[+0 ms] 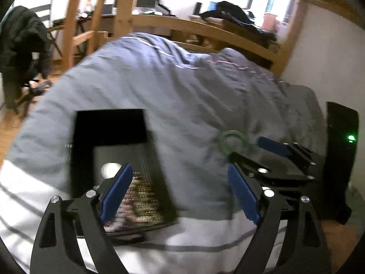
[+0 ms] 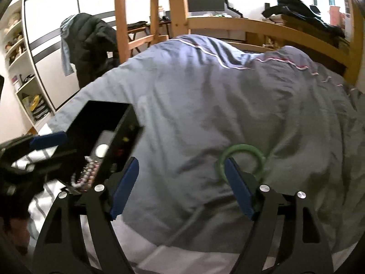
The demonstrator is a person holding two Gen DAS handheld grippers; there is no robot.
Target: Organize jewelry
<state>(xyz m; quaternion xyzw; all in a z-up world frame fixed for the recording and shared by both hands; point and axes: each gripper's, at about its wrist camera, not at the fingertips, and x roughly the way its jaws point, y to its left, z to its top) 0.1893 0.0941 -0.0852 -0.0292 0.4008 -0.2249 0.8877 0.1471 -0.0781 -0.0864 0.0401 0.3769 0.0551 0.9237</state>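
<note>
Left gripper (image 1: pixel 180 191) gapes over duvet (image 1: pixel 182 96), beside jewelry box (image 1: pixel 114 137).

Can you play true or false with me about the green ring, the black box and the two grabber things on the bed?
1. The green ring lies on the blue blanket. True.
2. The green ring is inside the black box. False: it lies outside the box, off to one side on the blanket.
3. The right hand-held gripper is pinching the ring. False: its jaws stand wide open, and one finger only crosses in front of the ring.
4. Beads show in the black box. True.
5. The left hand-held gripper is shut tight. False: its jaws stand open with nothing between them.
</note>
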